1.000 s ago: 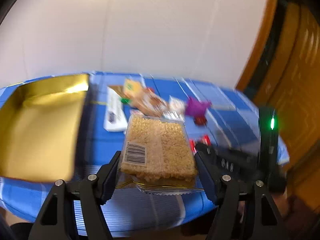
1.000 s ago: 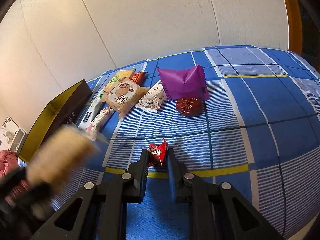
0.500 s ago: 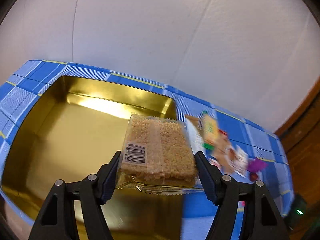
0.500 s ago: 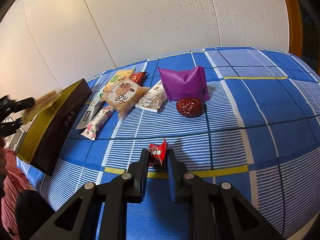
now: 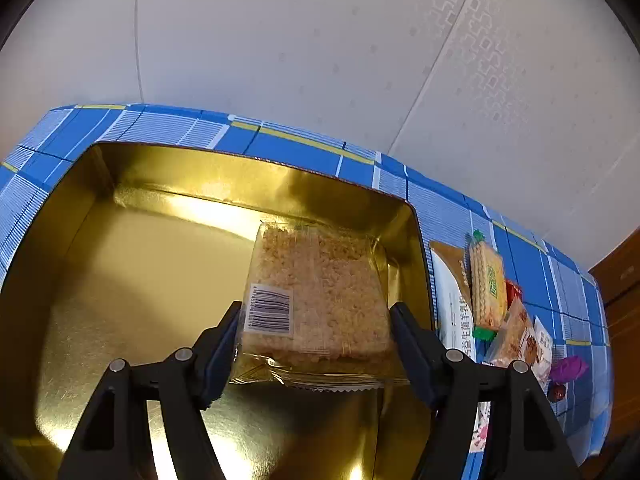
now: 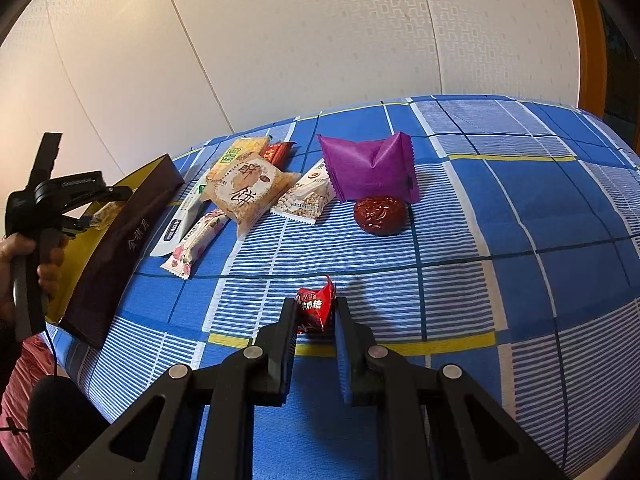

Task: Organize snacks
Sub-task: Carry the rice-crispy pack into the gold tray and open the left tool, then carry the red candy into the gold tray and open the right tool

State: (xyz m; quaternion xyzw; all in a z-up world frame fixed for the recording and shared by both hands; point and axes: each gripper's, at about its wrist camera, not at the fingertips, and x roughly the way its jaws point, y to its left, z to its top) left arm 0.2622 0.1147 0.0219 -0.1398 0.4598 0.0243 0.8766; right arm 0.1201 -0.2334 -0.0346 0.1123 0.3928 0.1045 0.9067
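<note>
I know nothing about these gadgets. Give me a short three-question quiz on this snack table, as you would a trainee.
1. True or false: the left gripper holds the clear-wrapped puffed rice cake over the gold-lined box.
2. What is pinched in the right gripper?
A. small red candy
B. purple foil packet
C. dark red wrapped date
3. Fill in: the snacks lie on a blue checked ____.

Key: 1 true; 2 A; 3 tablecloth.

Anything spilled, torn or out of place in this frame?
Nothing stands out. The left gripper holds the intact rice cracker pack over the gold box; the right gripper pinches a red candy.
</note>
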